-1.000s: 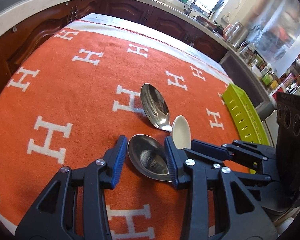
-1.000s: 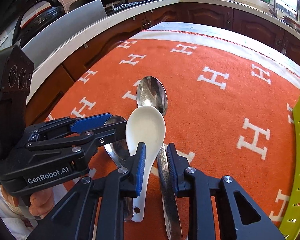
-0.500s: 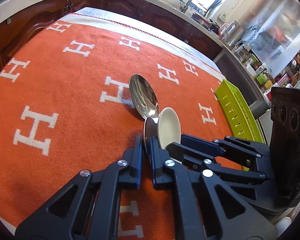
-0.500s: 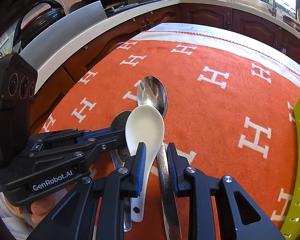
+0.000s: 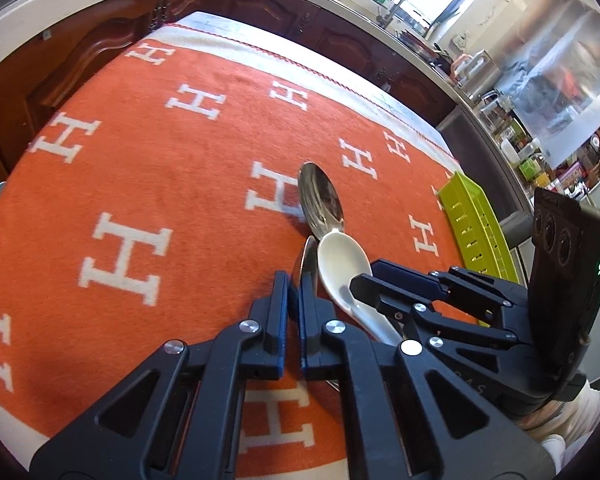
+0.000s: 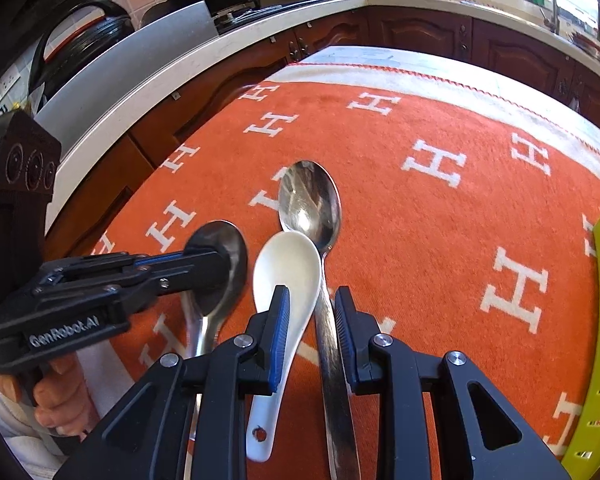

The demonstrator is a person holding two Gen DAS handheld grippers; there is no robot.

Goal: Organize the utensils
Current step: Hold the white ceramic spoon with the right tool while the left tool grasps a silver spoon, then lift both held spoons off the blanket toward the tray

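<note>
My left gripper (image 5: 294,280) is shut on the bowl of a small steel spoon (image 5: 309,254), which stands on edge between the blue pads. In the right wrist view the same left gripper (image 6: 216,258) clamps that small steel spoon (image 6: 230,248) from the left, with its handle hanging toward the cloth. My right gripper (image 6: 310,300) is shut around a white ceramic spoon (image 6: 288,256) and the handle of a large steel spoon (image 6: 310,200), side by side. From the left wrist, the right gripper (image 5: 366,274) sits over the white ceramic spoon (image 5: 342,256), behind which lies the large steel spoon (image 5: 320,200).
An orange cloth (image 5: 180,184) with white H marks covers the table. A lime-green slotted tray (image 5: 476,224) stands at its right edge, also the lime-green tray (image 6: 596,320). A person's hand (image 6: 56,392) holds the left gripper. Dark cabinets and a worktop ring the table.
My left jaws closed on the small spoon's bowl, turned it onto its edge and carried it a little away from the near edge. The right gripper and its two spoons stayed put.
</note>
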